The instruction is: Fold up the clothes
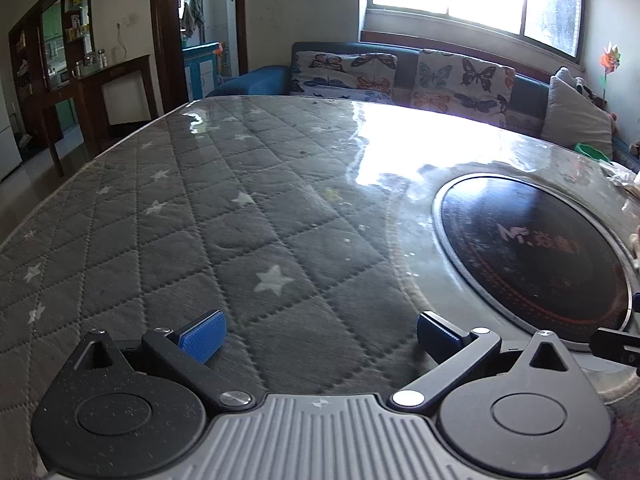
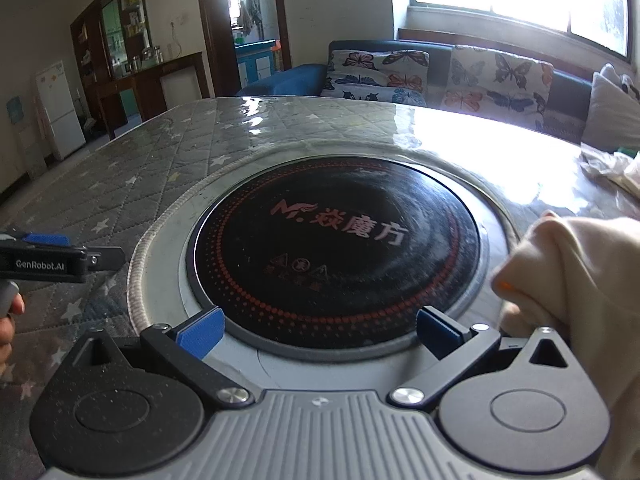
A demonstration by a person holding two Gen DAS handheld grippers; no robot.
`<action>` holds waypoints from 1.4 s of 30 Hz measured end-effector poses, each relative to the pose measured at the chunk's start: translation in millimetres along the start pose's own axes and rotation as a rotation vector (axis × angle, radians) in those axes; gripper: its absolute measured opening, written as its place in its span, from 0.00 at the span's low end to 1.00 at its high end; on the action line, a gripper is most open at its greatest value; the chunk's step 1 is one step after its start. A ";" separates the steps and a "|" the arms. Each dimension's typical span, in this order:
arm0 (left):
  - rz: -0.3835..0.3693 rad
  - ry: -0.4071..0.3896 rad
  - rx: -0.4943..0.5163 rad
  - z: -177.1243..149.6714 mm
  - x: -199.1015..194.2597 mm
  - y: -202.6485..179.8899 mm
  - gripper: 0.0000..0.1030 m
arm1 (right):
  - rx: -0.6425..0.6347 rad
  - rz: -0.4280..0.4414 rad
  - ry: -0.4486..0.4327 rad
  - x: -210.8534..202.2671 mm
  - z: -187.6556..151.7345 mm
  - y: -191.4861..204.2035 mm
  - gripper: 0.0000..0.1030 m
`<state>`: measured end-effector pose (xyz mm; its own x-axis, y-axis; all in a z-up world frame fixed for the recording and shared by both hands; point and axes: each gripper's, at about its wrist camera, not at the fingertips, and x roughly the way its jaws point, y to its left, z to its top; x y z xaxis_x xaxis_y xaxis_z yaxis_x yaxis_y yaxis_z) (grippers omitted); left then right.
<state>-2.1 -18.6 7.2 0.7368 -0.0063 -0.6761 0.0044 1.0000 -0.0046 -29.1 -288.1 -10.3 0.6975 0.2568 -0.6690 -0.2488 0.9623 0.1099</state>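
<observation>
Left gripper (image 1: 318, 334): fingers apart, left of hob (image 2: 336, 248) | right gripper (image 2: 318, 330): fingers apart, over hob | cream garment (image 2: 576, 276): right of hob

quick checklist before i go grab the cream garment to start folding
1. Right gripper jaws open and empty: ok.
2. Left gripper jaws open and empty: ok.
3. Cream garment in view: ok, bunched to the right of the right gripper; its full extent is cut off by the frame.
4. Garment laid flat for folding: not ok, it sits in a heap.
5. Folding space: ok, the star-quilted table cover ahead of the left gripper is bare.
6. Black cooktop disc switched off: cannot tell.
</observation>
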 end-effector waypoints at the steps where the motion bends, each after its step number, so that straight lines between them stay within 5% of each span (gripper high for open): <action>1: -0.005 0.006 0.002 0.7 -1.6 -3.4 1.00 | 0.011 0.005 0.000 -2.9 -1.2 -2.7 1.00; 29: -0.176 0.075 0.226 8.1 -13.3 -107.2 1.00 | 0.075 -0.073 -0.114 -91.6 -27.9 -40.7 1.00; 42: -0.262 0.070 0.337 16.9 -17.9 -153.3 1.00 | 0.138 -0.185 -0.143 -118.4 -33.4 -66.6 1.00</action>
<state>-4.6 -171.7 32.5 0.6336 -0.2480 -0.7328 0.4144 0.9087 0.0507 -117.6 -385.6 37.0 0.8128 0.0757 -0.5776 -0.0211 0.9947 0.1007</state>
